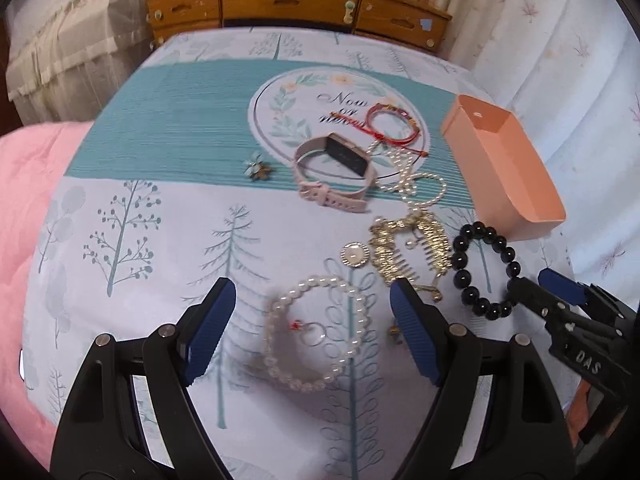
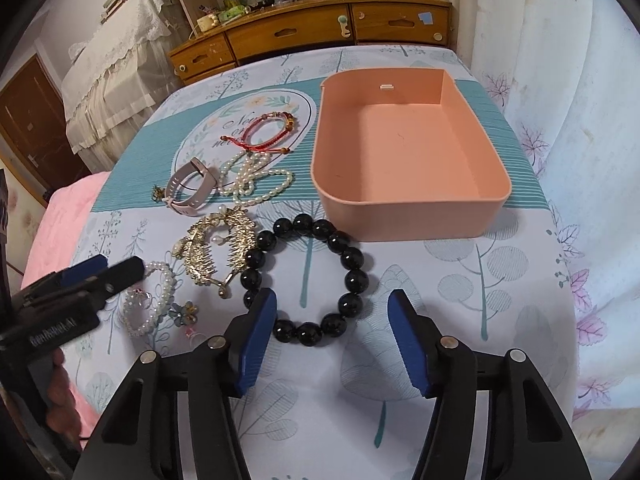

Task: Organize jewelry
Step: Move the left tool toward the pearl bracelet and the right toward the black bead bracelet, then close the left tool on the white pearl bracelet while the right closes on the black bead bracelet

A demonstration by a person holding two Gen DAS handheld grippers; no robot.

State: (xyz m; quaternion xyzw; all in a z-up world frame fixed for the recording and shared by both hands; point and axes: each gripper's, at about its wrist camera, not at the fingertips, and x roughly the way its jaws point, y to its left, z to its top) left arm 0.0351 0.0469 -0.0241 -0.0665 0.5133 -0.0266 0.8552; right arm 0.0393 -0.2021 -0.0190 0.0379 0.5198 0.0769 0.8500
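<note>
Jewelry lies spread on a patterned bedsheet. My left gripper (image 1: 312,304) is open, its fingers on either side of a white pearl bracelet (image 1: 316,332). My right gripper (image 2: 334,312) is open over the near side of a black bead bracelet (image 2: 306,276), which also shows in the left wrist view (image 1: 484,268). An empty pink box (image 2: 404,196) stands just beyond it. Between lie gold hair combs (image 2: 218,252), a pearl necklace (image 2: 252,180), a pink watch (image 1: 332,172), a red cord bracelet (image 2: 268,128) and a round pearl brooch (image 1: 354,255).
A small flower brooch (image 1: 258,168) lies left of the watch; another flower piece (image 2: 184,312) lies by the pearl bracelet. A pink blanket (image 1: 20,216) covers the left edge. A wooden dresser (image 2: 312,32) stands behind, curtains (image 2: 560,80) on the right.
</note>
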